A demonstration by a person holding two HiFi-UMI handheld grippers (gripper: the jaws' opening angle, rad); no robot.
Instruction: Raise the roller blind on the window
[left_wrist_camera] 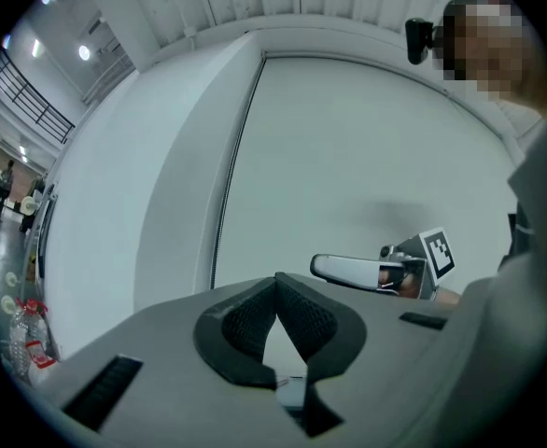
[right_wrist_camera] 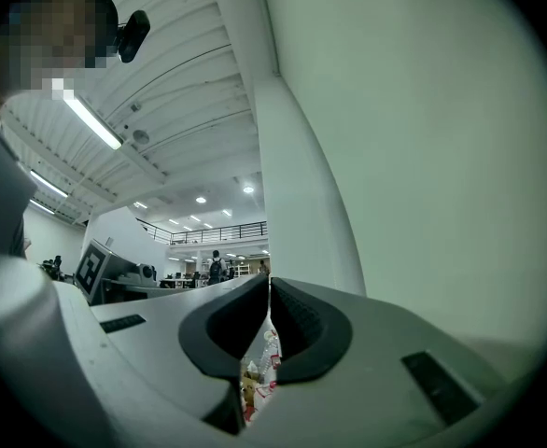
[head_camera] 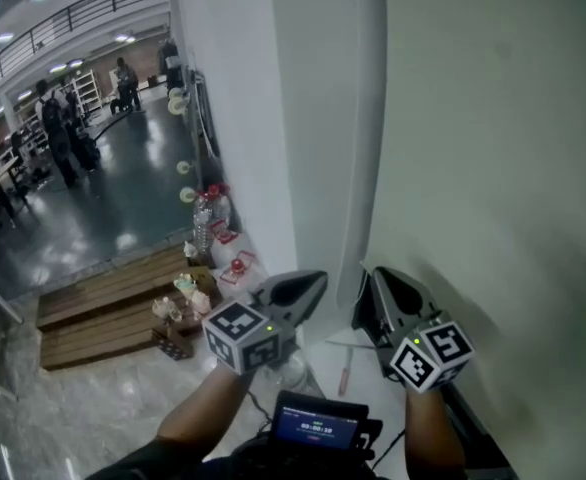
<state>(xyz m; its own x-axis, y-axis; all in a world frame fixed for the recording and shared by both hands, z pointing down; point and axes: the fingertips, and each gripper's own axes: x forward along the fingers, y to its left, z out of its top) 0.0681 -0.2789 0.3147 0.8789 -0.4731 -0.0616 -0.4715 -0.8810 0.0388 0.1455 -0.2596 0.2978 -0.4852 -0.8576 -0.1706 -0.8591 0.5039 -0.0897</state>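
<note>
Left tongs (left_wrist_camera: 276, 283) together, right tongs (right_wrist_camera: 265, 286) a crack apart, empty, both before the roller blind (head_camera: 493, 148)

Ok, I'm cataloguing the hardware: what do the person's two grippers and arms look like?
The left gripper and right gripper are smooth grey shells tapering to two jaws lined with dark textured pads. Each carries a white cube with black square markers and a small green light. The forearms are uncovered; dark clothing begins near the left elbow.
</note>
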